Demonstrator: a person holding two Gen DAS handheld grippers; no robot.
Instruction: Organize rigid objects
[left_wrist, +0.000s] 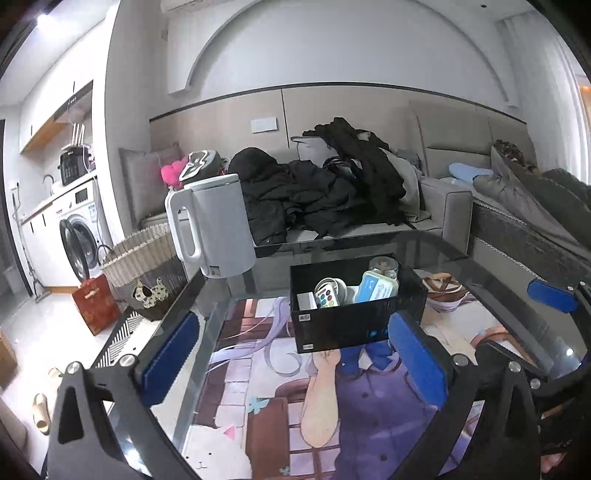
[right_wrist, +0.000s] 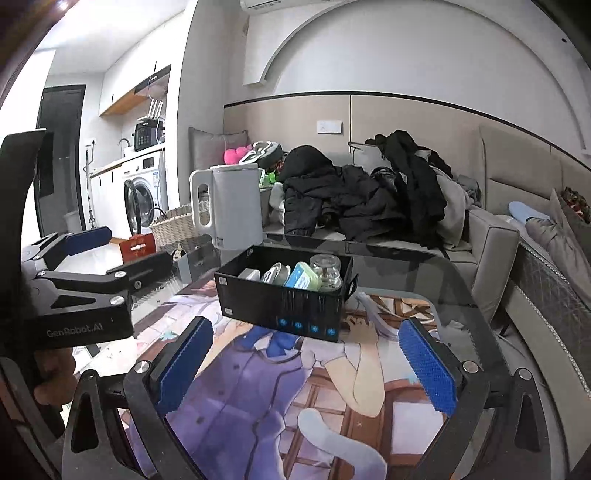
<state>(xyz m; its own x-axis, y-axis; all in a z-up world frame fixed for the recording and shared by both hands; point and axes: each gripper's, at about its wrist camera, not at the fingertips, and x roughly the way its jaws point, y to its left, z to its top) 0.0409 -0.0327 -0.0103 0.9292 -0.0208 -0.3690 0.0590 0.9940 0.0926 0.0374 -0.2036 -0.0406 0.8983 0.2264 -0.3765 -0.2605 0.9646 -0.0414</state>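
A: Progress noted — four small rigid items are seen already packed in the open black rectangular cardboard box (left_wrist: 354, 317), which stands on the glass-topped table (left_wrist: 236, 291) over a printed cartoon mat (left_wrist: 332, 406).

B: Contents as far as can be read: a small white block (left_wrist: 306, 301) at one end, a round tin with coloured dots on its lid (left_wrist: 327, 297), a pale blue flat case with rounded corners (left_wrist: 378, 288), and a clear glass jar (left_wrist: 384, 266) at the other end. All are stood on edge or upright, side by side.

A: What is left?

B: Little can be seen loose on the table. A white plastic electric kettle (left_wrist: 218, 225) with a tall loop handle stands behind the box, apart from it; whether it belongs to the job cannot be told. The task is judged near its end.

A: Tool states?

B: The left tool (left_wrist: 291, 354) is spread wide, blue ribbed pads bare, nothing between them; it is held low, just before the box. The right tool (right_wrist: 306, 369) is likewise spread and empty, and the box lies ahead of its gap.

A: Surfaces?

B: Glass top glossy and reflective — slippery under the matte, hard-edged box. The jar is smooth; the case looks like hard plastic.
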